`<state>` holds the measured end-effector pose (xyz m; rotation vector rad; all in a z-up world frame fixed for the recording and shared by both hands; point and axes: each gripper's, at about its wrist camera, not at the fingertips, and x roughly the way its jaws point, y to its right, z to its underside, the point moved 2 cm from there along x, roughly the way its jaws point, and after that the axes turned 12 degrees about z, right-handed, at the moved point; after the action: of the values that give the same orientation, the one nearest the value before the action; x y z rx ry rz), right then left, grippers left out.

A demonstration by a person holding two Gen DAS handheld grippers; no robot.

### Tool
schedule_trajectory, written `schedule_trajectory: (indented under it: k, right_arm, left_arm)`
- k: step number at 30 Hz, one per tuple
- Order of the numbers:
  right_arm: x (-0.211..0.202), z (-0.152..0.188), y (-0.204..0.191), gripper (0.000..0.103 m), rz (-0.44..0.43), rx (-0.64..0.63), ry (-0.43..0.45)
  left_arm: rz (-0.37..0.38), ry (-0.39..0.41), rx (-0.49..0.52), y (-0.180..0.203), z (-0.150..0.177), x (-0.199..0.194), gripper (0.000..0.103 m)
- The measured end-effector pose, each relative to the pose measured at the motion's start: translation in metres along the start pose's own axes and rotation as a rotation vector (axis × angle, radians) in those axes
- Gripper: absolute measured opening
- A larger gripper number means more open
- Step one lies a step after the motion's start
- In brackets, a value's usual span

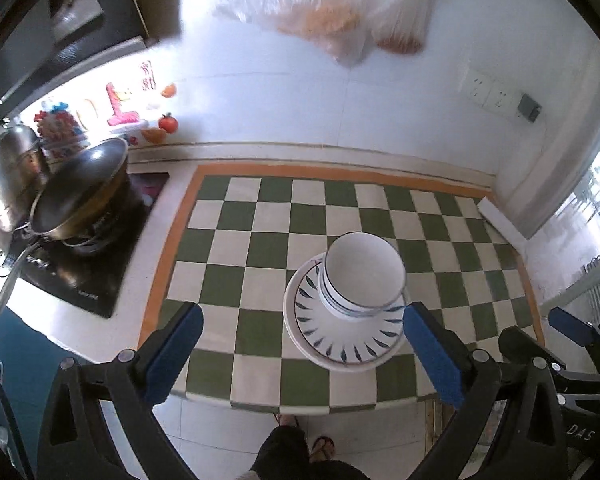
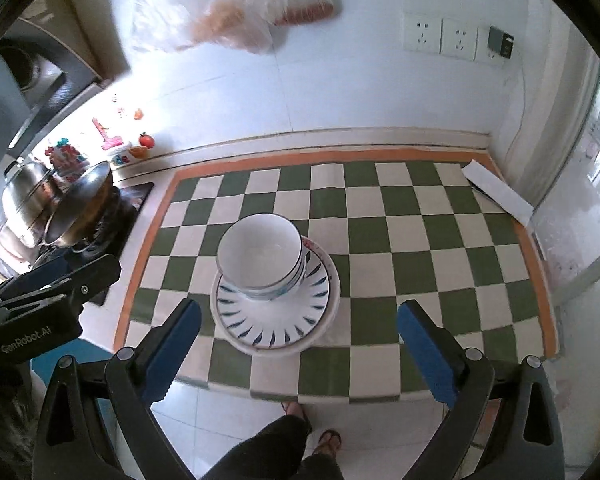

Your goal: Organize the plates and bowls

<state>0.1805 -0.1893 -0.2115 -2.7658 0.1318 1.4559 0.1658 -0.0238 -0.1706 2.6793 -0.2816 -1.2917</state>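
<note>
Nested bowls (image 1: 362,276) sit toward twelve o'clock on the stacked plates (image 1: 342,334); a nudge could topple them; left gripper (image 1: 302,350) and right gripper (image 2: 300,344) both hang spread, empty.

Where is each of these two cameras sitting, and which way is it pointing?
Left wrist: on the left gripper, looking down its open fingers at the stacked bowls on plates; the right gripper shows at the right edge.
Right wrist: on the right gripper, open, facing the same stack; the left gripper pokes in at left.
Shared: checkered mat, wok, the person's feet below.
</note>
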Motion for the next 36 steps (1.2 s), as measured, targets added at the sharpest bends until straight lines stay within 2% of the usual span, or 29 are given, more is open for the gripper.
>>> schedule_trajectory:
  k: [10, 15, 20, 28, 36]
  right_arm:
    - [-0.112, 0.045, 0.015, 0.100, 0.008, 0.014, 0.074]
    - [-0.161, 0.065, 0.013, 0.100, 0.018, 0.023, 0.106]
    - [-0.203, 0.084, -0.001, 0.100, 0.046, 0.018, 0.141]
    - [-0.240, 0.100, -0.020, 0.100, 0.111, -0.005, 0.183]
    - [-0.244, 0.098, -0.022, 0.100, 0.133, 0.014, 0.177]
  left_arm:
    - [-0.037, 0.055, 0.043, 0.028, 0.048, -0.096, 0.102]
    - [-0.014, 0.078, 0.053, 0.029, 0.062, -0.133, 0.102]
    - [-0.032, 0.124, 0.083, 0.024, 0.072, -0.168, 0.102]
    - [-0.006, 0.159, 0.062, 0.011, 0.083, -0.195, 0.102]
    - [-0.011, 0.171, 0.079, 0.007, 0.086, -0.204, 0.102]
